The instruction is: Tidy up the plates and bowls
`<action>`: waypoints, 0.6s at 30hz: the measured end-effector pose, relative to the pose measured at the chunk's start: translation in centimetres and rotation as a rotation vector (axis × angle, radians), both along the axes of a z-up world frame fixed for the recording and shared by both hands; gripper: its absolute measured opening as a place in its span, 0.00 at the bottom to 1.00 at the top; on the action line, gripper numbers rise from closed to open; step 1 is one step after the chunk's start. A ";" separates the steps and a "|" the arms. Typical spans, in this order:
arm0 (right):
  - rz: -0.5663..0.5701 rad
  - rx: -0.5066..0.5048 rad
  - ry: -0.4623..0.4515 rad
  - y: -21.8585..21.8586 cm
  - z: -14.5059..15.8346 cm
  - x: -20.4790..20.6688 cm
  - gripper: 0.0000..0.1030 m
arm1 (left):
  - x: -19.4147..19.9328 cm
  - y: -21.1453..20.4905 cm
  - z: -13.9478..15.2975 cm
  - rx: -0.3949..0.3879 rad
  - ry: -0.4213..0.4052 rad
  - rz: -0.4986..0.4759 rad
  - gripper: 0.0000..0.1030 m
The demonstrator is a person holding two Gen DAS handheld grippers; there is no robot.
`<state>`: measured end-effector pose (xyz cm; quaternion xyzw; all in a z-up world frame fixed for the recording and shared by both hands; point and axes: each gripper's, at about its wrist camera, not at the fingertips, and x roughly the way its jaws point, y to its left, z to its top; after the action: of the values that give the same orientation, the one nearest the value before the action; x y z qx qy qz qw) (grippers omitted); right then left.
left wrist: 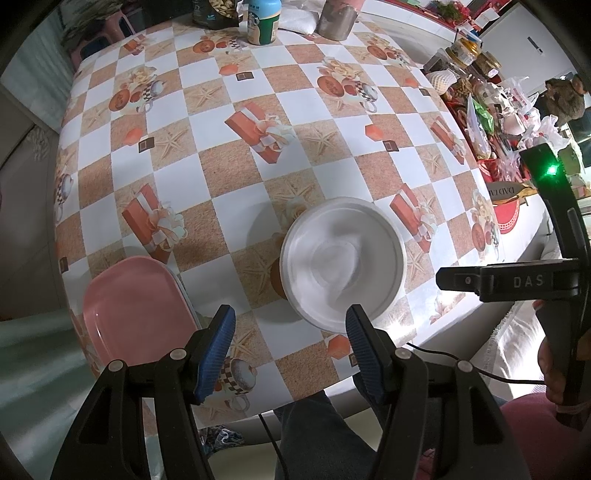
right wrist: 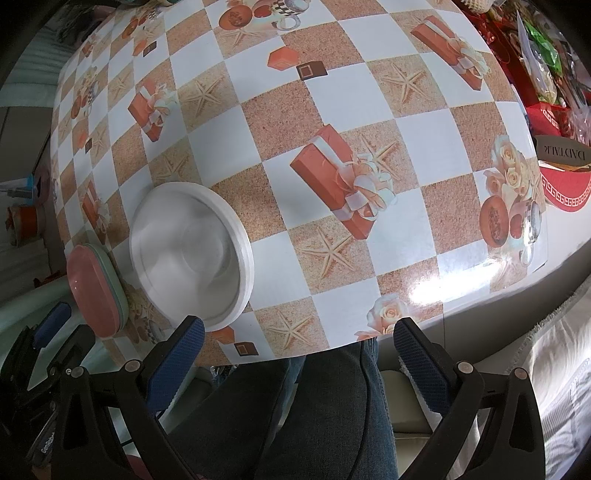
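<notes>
Overhead, both grippers (left (left wrist: 290, 332), right (right wrist: 299, 347)) point downward, fingers spread, nothing between them.

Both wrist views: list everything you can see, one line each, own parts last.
bowl: one, white, empty, near table edge, ahead of the left gripper.
plates: a stack, pink on top, a pale green one under it, left of the bowl.
tablecloth: one, checkered white and tan with gift-box prints, covers the table.
bottle: one, cream with blue lid, far edge.
can: one, metal, far edge.
bags: many, mixed colours, right of the table.
left gripper: black with blue pads, open, empty.
right gripper: same, open, empty.
legs: dark jeans, below table edge.
</notes>
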<state>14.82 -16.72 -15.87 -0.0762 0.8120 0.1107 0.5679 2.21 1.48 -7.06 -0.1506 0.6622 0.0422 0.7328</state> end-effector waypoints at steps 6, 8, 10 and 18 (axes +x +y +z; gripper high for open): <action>0.000 0.001 0.000 -0.2 -0.1 -0.2 1.00 | 0.0 0.0 0.0 0.000 -0.003 -0.001 0.64; -0.001 0.001 -0.001 -0.2 -0.1 -0.2 1.00 | 0.0 0.0 0.0 0.000 -0.001 0.000 0.64; -0.002 0.001 -0.001 -0.2 -0.1 -0.2 1.00 | 0.0 0.0 0.0 0.000 0.000 0.002 0.64; -0.013 -0.001 -0.007 -0.2 0.1 -0.3 1.00 | 0.2 -0.2 0.1 0.004 -0.007 -0.012 0.64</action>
<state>14.50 -16.95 -15.73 -0.0719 0.8104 0.1064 0.5716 2.38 1.31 -6.91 -0.1457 0.6604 0.0386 0.7356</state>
